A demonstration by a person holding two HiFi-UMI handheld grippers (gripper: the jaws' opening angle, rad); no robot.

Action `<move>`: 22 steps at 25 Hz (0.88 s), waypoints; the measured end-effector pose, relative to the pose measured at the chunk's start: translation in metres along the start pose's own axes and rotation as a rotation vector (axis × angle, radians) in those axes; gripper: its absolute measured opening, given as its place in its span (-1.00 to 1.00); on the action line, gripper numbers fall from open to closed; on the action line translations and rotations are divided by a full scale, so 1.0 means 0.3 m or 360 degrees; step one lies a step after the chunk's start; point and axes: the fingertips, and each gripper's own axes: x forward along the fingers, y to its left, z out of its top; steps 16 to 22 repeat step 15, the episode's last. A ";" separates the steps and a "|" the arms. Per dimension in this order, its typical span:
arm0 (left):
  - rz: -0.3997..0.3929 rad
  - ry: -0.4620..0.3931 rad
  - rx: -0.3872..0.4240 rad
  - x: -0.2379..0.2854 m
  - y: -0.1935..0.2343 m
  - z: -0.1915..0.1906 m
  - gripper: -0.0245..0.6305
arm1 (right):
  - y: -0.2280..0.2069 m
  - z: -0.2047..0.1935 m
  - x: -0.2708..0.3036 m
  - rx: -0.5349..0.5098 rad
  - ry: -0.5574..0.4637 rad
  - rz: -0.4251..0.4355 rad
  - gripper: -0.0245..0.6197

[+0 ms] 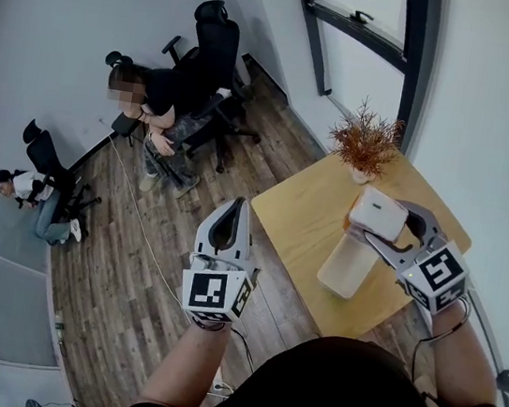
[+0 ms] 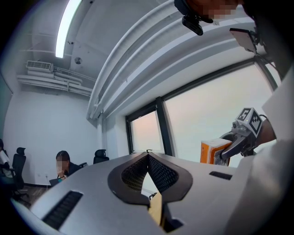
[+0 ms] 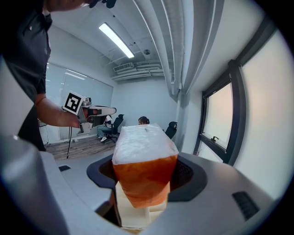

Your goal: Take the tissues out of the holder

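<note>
In the head view my right gripper [image 1: 385, 229] is shut on an orange and white tissue pack [image 1: 376, 211], held in the air above the table. Just below it a pale translucent holder [image 1: 348, 265] stands on the wooden table [image 1: 295, 215]. The right gripper view shows the pack [image 3: 143, 147] squeezed between the two pads of that gripper [image 3: 144, 176]. My left gripper [image 1: 238, 207] hangs over the floor left of the table, shut with nothing between its jaws. In the left gripper view its tips [image 2: 148, 156] meet, and the pack [image 2: 211, 152] shows off to the right.
A dried orange plant in a small white pot [image 1: 367, 146] stands at the table's far corner. A window frame [image 1: 358, 19] runs behind it. Two people sit on office chairs [image 1: 212, 45] across the wooden floor [image 1: 127, 293], and a cable lies on the boards.
</note>
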 end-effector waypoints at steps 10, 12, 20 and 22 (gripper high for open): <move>-0.0001 -0.0002 -0.0019 0.014 -0.023 0.001 -0.91 | 0.001 0.010 0.007 -0.0033 0.0004 0.0027 -0.04; -0.0002 -0.0005 -0.0012 0.019 -0.023 0.001 -0.91 | 0.000 0.011 0.011 -0.0042 0.0010 0.0021 -0.04; -0.0003 -0.0015 -0.0006 0.027 -0.025 0.001 -0.91 | 0.005 0.007 0.016 -0.0061 0.0018 0.0018 -0.04; -0.0003 -0.0015 -0.0006 0.027 -0.025 0.001 -0.91 | 0.005 0.007 0.016 -0.0061 0.0018 0.0018 -0.04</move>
